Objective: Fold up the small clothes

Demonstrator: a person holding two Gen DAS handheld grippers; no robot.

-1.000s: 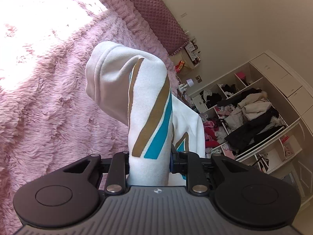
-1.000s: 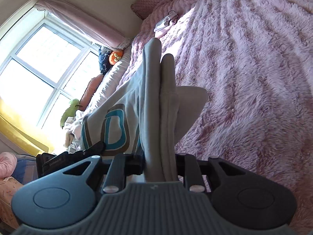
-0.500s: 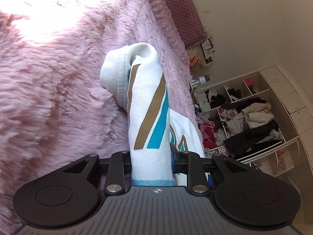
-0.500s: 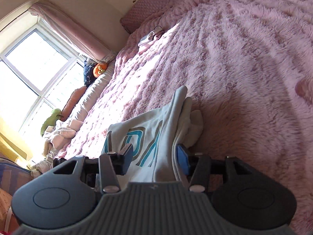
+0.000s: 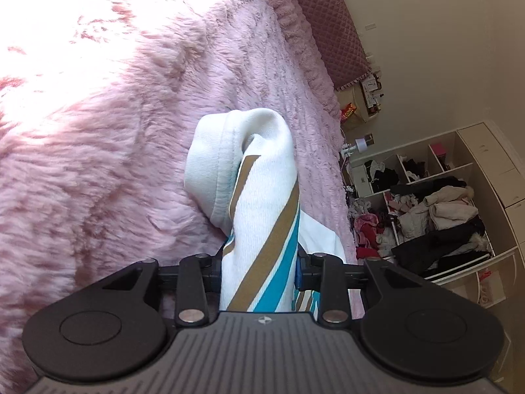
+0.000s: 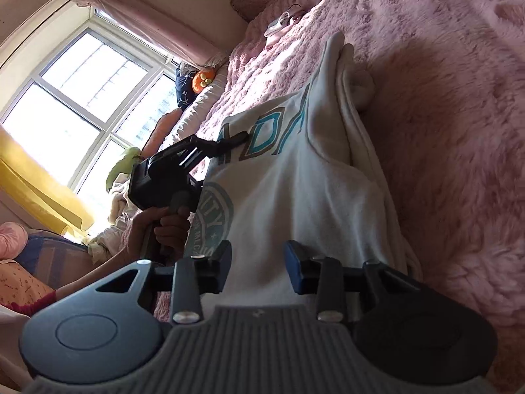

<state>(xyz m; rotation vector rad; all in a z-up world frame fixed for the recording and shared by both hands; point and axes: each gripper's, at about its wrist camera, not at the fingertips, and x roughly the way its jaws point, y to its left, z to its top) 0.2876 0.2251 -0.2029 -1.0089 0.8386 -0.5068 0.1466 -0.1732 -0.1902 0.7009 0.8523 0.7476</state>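
From the left wrist camera, the left gripper [image 5: 259, 269] still has its fingers clamped on a bunched fold of the white sweatshirt [image 5: 262, 203], just as half a second ago. The cloth now rises less steeply from the fingers, and its ribbed hem edge curls over at the top, closer to the pink plush bedspread [image 5: 108, 138] than before. Tan and teal diagonal stripes run up the pinched fold. More white cloth hangs behind the fold, on the side toward the open shelves [image 5: 436, 210] stuffed with clothes. The quilted headboard [image 5: 331, 29] stands beyond the sweatshirt, at the far edge of the bedspread.

From the right wrist camera, the right gripper [image 6: 257, 271] has let go: its fingers stand apart with nothing between them, where half a second ago a cloth fold ran through the gap. The sweatshirt [image 6: 305, 180] now lies spread on the bedspread [image 6: 459, 115] in front of these fingers, chest side up. It shows teal block letters edged in tan and a round teal emblem near its window-side edge. A sleeve and cuff are folded along the sweatshirt's other edge. The left gripper [image 6: 241, 138] newly shows in this view, held by the left hand [image 6: 164, 226], its tip at the sweatshirt's window-side edge. Beyond it is the bright window [image 6: 82, 98], with a small white item [image 6: 279, 26] lying on the bedspread past the sweatshirt.
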